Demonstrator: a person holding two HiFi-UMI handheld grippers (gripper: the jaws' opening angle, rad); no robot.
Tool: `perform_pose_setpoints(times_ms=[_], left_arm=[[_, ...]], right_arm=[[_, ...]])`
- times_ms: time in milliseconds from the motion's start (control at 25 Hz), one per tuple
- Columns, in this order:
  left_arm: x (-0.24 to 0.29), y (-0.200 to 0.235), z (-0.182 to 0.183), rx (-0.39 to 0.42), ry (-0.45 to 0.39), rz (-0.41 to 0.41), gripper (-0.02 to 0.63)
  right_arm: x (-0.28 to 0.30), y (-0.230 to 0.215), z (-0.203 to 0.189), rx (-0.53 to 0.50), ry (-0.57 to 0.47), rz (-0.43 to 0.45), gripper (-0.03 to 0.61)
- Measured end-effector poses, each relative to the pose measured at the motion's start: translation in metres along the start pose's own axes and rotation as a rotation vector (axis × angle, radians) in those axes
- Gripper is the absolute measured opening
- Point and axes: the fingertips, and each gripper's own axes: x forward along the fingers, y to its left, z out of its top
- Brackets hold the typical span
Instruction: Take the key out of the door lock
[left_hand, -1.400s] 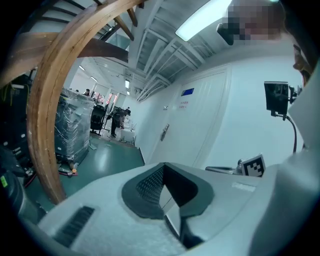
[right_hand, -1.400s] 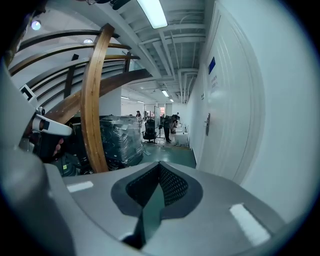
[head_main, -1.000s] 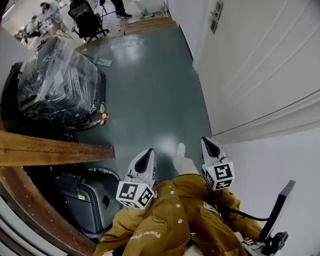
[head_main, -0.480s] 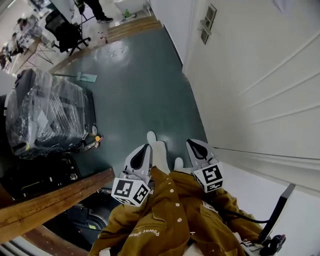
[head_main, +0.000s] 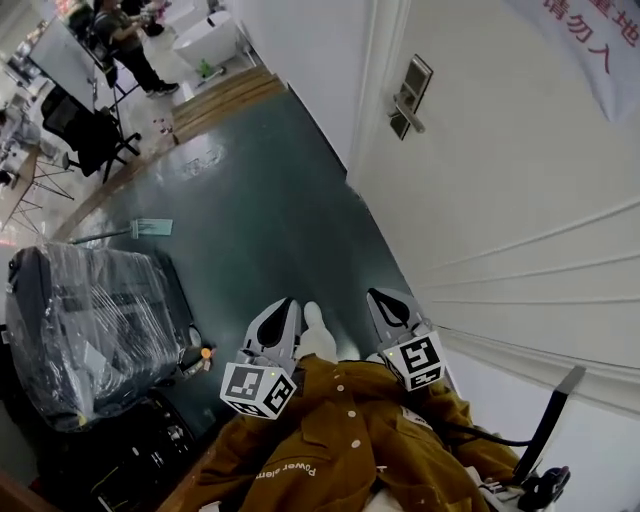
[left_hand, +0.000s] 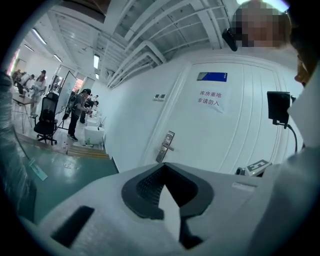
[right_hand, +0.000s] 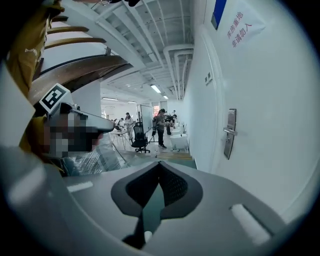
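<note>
The white door (head_main: 520, 190) fills the right of the head view, and its metal lock plate with a lever handle (head_main: 408, 97) is far ahead of both grippers. The same lock plate shows small in the left gripper view (left_hand: 166, 146) and in the right gripper view (right_hand: 230, 133). I cannot make out a key at this distance. My left gripper (head_main: 278, 322) and right gripper (head_main: 388, 306) are held low, close to the brown jacket, above the green floor. Each is shut with nothing between its tips, as the left gripper (left_hand: 164, 165) and right gripper (right_hand: 159, 163) also show in their own views.
A plastic-wrapped black case (head_main: 90, 320) stands on the floor at the left. Farther off are an office chair (head_main: 80, 125), a standing person (head_main: 125, 40), a white tub (head_main: 205, 40) and a wooden step (head_main: 220, 100). A paper sign (head_main: 590, 40) hangs on the door.
The head view has swung up toward the door: the lock plate is larger and nearer the middle, and the wooden beam at the left has left the view. Both grippers stay low and shut.
</note>
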Motion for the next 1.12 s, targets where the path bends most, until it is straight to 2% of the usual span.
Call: perform_pose_setpoints(times_ms=[200, 440, 560, 640, 720, 840, 880, 920, 1120], left_arm=[[0.036, 0.038, 0.025, -0.003, 0.025, -0.062, 0.001], [0.065, 0.05, 0.041, -0.049, 0.074, -0.148, 0.0], [0.105, 0.055, 0.034, -0.172, 0.086, -0.176, 0.0], [0.139, 0.058, 0.019, -0.267, 0.13, -0.203, 0.0], [0.168, 0.057, 0.006, -0.307, 0.191, -0.247, 0.002], [0.208, 0.046, 0.002, -0.371, 0.228, -0.355, 0.002], [0.221, 0.039, 0.004, -0.391, 0.233, -0.4, 0.067], [0.232, 0.032, 0.007, -0.408, 0.236, -0.442, 0.174], [0.291, 0.013, 0.022, -0.483, 0.242, -0.544, 0.184]], right_arm=[[0.045, -0.016, 0.034, -0.005, -0.029, -0.09, 0.006], [0.068, -0.024, 0.071, -0.011, -0.059, -0.148, 0.006], [0.074, -0.043, 0.082, -0.025, -0.077, -0.168, 0.006], [0.075, -0.058, 0.083, -0.033, -0.09, -0.183, 0.006], [0.075, -0.068, 0.08, -0.012, -0.102, -0.2, 0.006], [0.072, -0.082, 0.083, -0.022, -0.125, -0.225, 0.006], [0.068, -0.087, 0.085, -0.05, -0.134, -0.237, 0.006], [0.064, -0.092, 0.088, -0.073, -0.142, -0.249, 0.006], [0.051, -0.118, 0.101, -0.057, -0.183, -0.32, 0.006]])
